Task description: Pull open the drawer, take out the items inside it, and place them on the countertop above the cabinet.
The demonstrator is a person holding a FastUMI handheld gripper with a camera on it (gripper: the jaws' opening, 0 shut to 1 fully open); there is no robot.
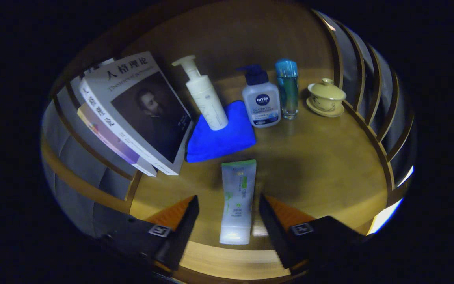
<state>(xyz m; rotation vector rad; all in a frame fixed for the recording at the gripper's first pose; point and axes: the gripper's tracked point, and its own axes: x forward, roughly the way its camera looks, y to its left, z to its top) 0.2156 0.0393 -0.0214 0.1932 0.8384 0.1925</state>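
While jaws gape, one tube (238,201) lies between (three bottles (261,101) beyond).

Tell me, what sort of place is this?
Probably a home-style wooden countertop with a slatted rail, set up like a washstand or dresser. Toiletries stand on it: a white pump bottle on a folded blue cloth, and a white-and-green tube lying between the open gripper fingers.

- Books (132,114): a leaning stack at the left edge of the worktop (321,165), against the railing (373,98).
- Railing: curved wooden slats along both side edges.
- Blue cloth (219,138): folded, mid-worktop, just beside the books.
- White pump bottle (205,96): upright on the cloth's rear part.
- Squat pump bottle (261,102): upright at the cloth's right edge.
- Clear blue-capped bottle (288,90): upright, just right of it.
- Lidded cup (325,96): on a saucer, near the back right corner.
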